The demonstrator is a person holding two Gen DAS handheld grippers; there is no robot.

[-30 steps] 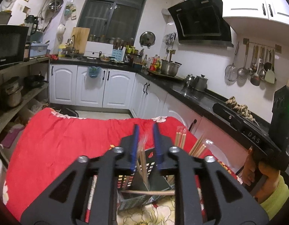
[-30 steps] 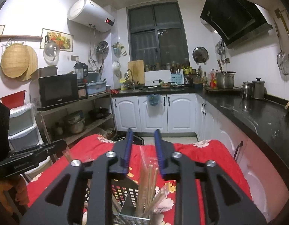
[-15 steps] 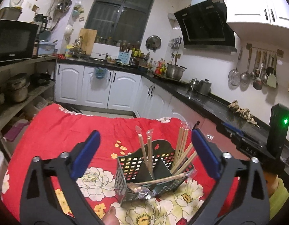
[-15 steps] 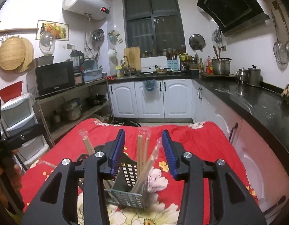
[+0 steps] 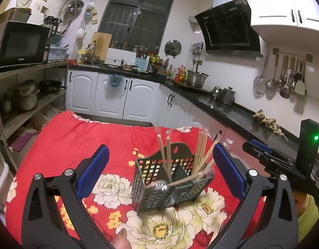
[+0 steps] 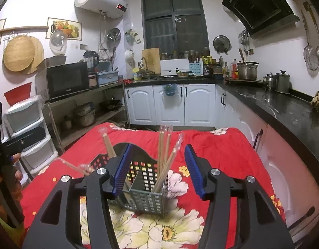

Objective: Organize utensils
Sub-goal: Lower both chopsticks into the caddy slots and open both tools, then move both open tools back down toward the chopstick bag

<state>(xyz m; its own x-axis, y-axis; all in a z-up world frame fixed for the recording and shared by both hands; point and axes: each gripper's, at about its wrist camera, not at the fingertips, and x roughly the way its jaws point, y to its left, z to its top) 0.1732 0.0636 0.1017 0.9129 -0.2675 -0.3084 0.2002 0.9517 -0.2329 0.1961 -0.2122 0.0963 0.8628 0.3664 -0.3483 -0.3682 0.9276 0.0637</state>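
Dark perforated plastic utensil caddy [image 5: 171, 184] sits on the red floral cloth [image 5: 76, 143] with wrapped wooden chopsticks [image 6: 165, 155] upright inside, one lying across its rim, left gripper [image 5: 159, 172] spread wide and empty, right gripper [image 6: 157, 166] opening, apparently releasing chopsticks.

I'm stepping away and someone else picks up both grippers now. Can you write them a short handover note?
Left gripper: wide open, holding nothing, the holder in front of it.
Right gripper: jaws opening, pads clear of the chopsticks that stand between them.
Black perforated plastic utensil holder stands on the red floral cloth.
Done: plastic-wrapped wooden chopsticks stand in its compartments.
Left: one wrapped pair lies tilted across the holder's rim rather than upright; another wrapped item lies on the cloth at the near right edge, probably still to be put in.
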